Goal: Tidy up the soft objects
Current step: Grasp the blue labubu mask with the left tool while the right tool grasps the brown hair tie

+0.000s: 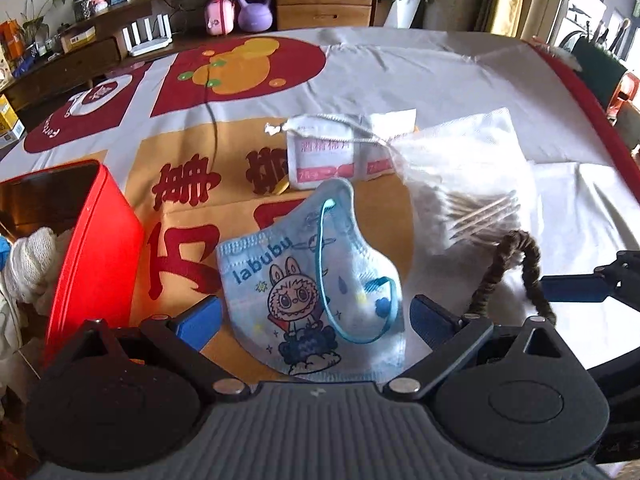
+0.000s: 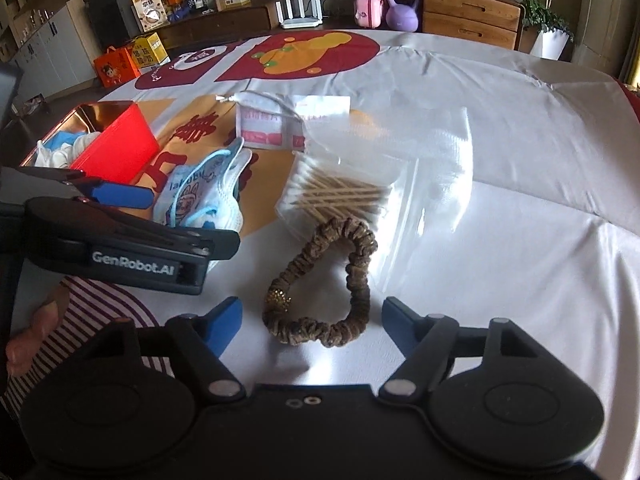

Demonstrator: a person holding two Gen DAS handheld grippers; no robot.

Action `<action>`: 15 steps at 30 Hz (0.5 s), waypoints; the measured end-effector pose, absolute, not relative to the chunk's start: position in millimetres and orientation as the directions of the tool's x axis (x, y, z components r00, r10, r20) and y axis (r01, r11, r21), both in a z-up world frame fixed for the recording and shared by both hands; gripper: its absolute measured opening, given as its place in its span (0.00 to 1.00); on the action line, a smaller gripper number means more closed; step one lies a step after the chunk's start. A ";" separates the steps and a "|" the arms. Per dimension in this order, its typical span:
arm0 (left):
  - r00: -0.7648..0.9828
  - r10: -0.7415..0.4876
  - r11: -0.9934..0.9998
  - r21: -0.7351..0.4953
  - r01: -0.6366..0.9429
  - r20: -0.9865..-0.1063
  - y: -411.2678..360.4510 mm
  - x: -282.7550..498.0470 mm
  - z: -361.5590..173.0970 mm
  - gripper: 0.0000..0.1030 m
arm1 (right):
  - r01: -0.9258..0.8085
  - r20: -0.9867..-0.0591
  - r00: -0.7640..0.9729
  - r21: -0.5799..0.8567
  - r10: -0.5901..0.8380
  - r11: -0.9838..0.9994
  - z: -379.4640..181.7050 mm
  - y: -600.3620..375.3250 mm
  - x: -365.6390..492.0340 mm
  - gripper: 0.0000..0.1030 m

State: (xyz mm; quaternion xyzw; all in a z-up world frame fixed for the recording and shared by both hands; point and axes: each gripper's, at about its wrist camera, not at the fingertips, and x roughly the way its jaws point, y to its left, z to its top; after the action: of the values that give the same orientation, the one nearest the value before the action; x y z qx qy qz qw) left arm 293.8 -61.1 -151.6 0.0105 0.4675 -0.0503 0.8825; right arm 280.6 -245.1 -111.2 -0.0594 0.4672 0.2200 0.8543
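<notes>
A light blue Labubu face mask (image 1: 312, 292) lies on the tablecloth between the open fingers of my left gripper (image 1: 316, 320); it also shows in the right wrist view (image 2: 204, 196). A brown hair scrunchie (image 2: 324, 280) lies on the white cloth between the open fingers of my right gripper (image 2: 312, 326); it also shows in the left wrist view (image 1: 508, 272). A red tin box (image 1: 92, 248) stands left of the mask and holds white and blue soft items (image 2: 64, 148).
A clear bag of cotton swabs (image 2: 340, 196) lies just beyond the scrunchie. A small drawstring pouch with alcohol pad packets (image 1: 332, 152) lies behind the mask. A shelf with a purple kettlebell (image 1: 256, 8) stands beyond the table's far edge.
</notes>
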 end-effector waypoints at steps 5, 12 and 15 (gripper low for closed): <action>0.578 -0.058 0.995 0.003 0.105 -0.814 -63.1 291.0 -151.5 0.84 | -0.435 -0.823 0.478 0.082 0.307 0.897 -110.7 -244.3 278.9 0.69; 0.585 -0.055 0.995 0.003 0.097 -0.809 -60.1 288.7 -145.6 0.55 | -0.441 -0.823 0.505 0.014 0.261 0.897 -110.9 -238.7 274.0 0.52; 0.586 -0.052 0.996 0.003 0.093 -0.808 -58.7 286.9 -144.2 0.41 | -0.439 -0.822 0.505 0.019 0.264 0.898 -109.3 -239.6 273.0 0.43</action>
State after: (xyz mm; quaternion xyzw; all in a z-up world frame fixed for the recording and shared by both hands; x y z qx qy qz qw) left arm 286.9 -58.7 -144.2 0.0224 0.4529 -0.0408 0.8904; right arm 273.0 -239.6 -109.3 -0.0964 0.4537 0.2041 0.8621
